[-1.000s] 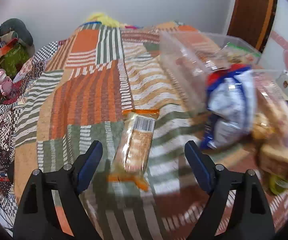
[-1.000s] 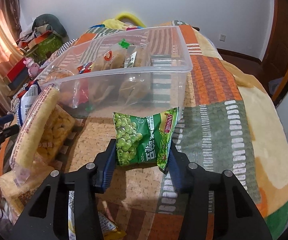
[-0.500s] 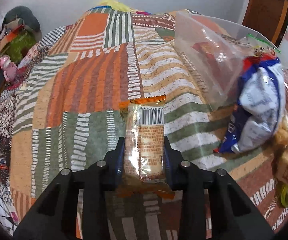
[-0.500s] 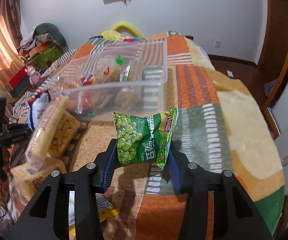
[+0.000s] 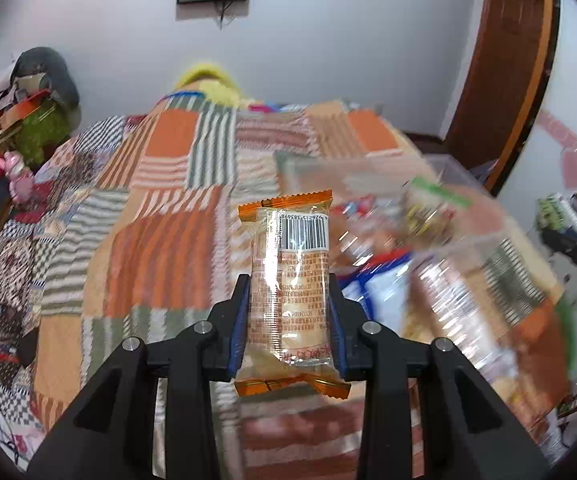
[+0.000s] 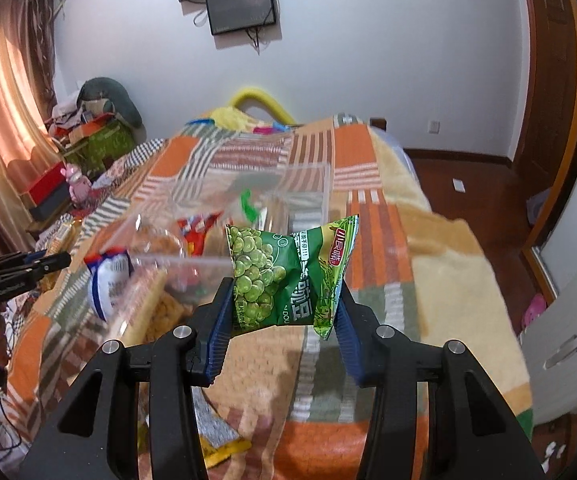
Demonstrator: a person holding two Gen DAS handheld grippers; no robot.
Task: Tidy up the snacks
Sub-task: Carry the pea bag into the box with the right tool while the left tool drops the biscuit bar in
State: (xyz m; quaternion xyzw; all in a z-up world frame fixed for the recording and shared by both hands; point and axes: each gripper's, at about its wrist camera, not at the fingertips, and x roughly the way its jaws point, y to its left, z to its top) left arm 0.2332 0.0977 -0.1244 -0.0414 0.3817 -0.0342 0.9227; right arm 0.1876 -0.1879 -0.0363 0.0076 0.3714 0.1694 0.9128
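Aloft | left gripper (image 5: 288, 312) jaws clamp orange-edged cracker pack (image 5: 290, 292) above the bed (image 5: 160, 248) | right gripper (image 6: 286, 320) jaws pinch green pea bag (image 6: 288, 276) | clear bin (image 6: 248, 200) behind is motion-blurred, contents unreadable | bag's lower edge hidden between jaws

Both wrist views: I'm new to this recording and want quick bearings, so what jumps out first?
Each claw grips a snack held up over a patchwork bedspread. The left claw is shut on an orange-edged clear packet with its barcode at the top; the right claw is shut on a green pea bag. Beyond both, a clear plastic bin with other snacks in it sits on the bed, blurred.
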